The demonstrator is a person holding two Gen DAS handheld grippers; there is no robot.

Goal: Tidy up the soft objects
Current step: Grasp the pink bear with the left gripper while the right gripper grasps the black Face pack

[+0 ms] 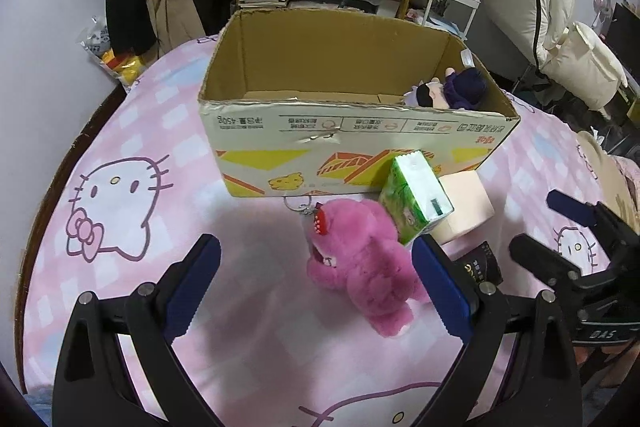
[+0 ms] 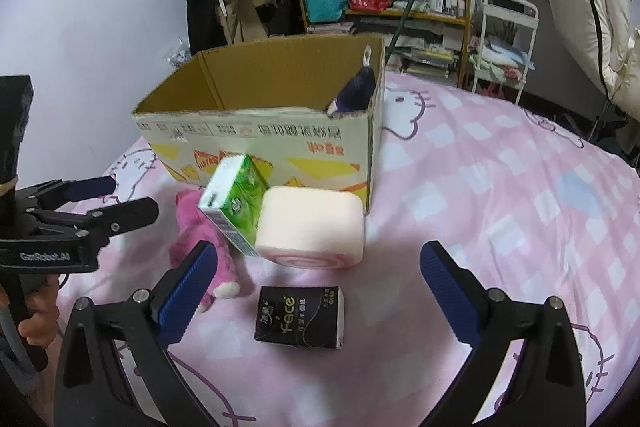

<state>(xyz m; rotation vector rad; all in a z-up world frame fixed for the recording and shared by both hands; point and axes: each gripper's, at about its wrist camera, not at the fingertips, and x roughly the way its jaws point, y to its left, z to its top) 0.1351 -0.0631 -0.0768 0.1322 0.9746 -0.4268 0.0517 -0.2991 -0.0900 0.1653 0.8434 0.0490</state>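
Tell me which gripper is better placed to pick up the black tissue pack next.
Right. The right gripper is open, with the black tissue pack lying between and just ahead of its fingers. The left gripper, also open, faces the pink plush; from its camera the pack sits off to the side.

Pink plush bear, green tissue pack, black tissue pack, pink checked bedsheet
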